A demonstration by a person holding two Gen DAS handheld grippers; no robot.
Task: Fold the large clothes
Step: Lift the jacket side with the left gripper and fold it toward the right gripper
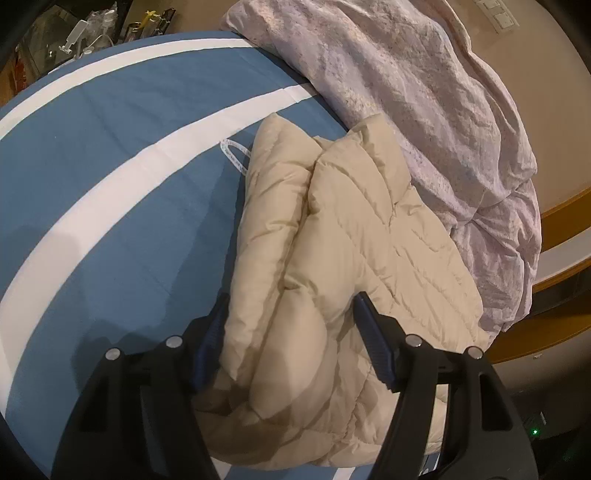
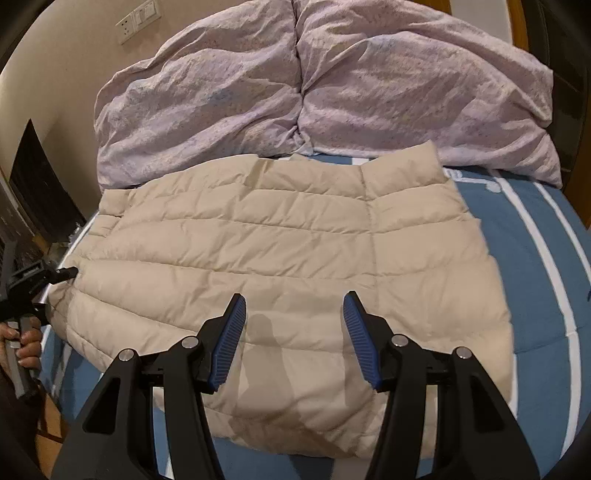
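A beige quilted down jacket (image 2: 280,251) lies folded flat on the blue bed sheet with white stripes (image 2: 546,258). In the left wrist view the jacket (image 1: 343,236) shows as layered folds. My left gripper (image 1: 291,306) is open, its fingers astride the jacket's near end, apparently just above it. It also shows at the left edge of the right wrist view (image 2: 55,291), at the jacket's left end. My right gripper (image 2: 293,306) is open and empty, hovering above the jacket's near edge.
A crumpled pale pink duvet (image 2: 317,85) is piled on the bed behind the jacket, also in the left wrist view (image 1: 424,110). A wooden bed frame (image 1: 561,229) runs along the right. A cluttered table (image 1: 85,33) stands beyond the bed.
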